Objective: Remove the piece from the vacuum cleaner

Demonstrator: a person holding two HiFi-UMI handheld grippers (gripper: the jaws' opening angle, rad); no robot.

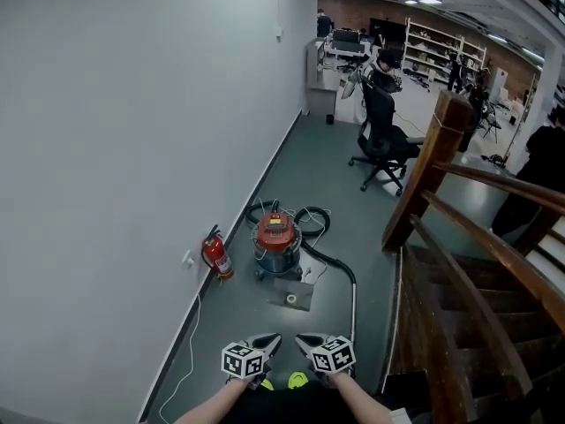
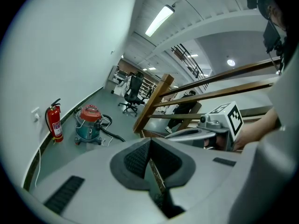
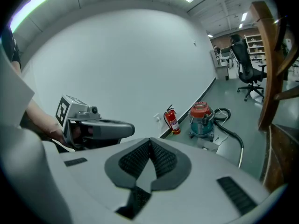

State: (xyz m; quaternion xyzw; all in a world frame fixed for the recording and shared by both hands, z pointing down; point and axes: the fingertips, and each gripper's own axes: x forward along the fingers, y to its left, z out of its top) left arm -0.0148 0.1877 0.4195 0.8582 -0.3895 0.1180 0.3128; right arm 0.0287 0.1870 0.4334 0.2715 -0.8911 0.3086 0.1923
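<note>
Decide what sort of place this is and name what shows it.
Probably a hallway in an office or workshop building: a fire extinguisher by the wall, a wooden stair rail at the right, an office chair and shelves at the far end.

Bare floor [image 1: 252,321] lies open toward 12 o'clock as far as the vacuum cleaner [image 1: 276,241]. The wall [image 1: 132,148] and a fire extinguisher [image 1: 215,256] close off 9 to 11 o'clock. The wooden stair railing [image 1: 481,241] blocks 1 to 3 o'clock, with the hose [image 1: 351,281] lying along the floor beside it.
</note>
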